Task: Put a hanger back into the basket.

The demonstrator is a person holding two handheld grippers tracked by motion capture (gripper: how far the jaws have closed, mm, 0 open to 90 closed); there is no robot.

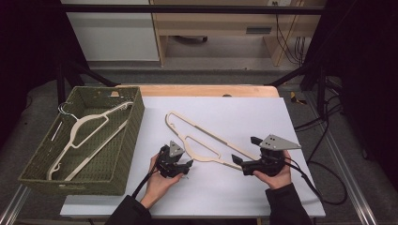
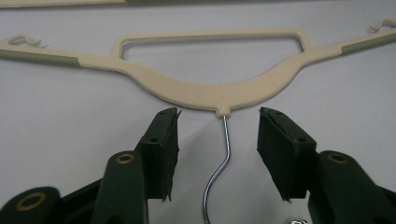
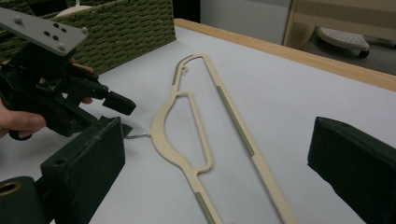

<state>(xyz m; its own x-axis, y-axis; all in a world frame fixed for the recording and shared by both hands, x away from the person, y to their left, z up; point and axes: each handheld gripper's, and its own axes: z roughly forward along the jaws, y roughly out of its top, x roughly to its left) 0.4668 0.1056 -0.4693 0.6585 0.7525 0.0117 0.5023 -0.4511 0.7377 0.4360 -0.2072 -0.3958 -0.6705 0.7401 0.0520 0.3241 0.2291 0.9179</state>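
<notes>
Cream plastic, that's the hanger lying flat on the white desk, just right of the woven green basket. Its metal hook points back toward the person, and the left hand-held gripper sits right at it: in the left gripper view the wire runs up between the two black pads, and neither pad touches it, so the jaws are released around the hook, nothing grasped. Its jaws stand about half apart.

Over at the hanger's far end from the basket, the right hand-held gripper rests in the person's hand just beside the lower arm of the hanger. In the right gripper view its pads stand wide apart, with the hanger lying on the desk beyond them, untouched: released too.

Inside the basket lies a second cream hanger, its own hook near the basket's far left corner.
</notes>
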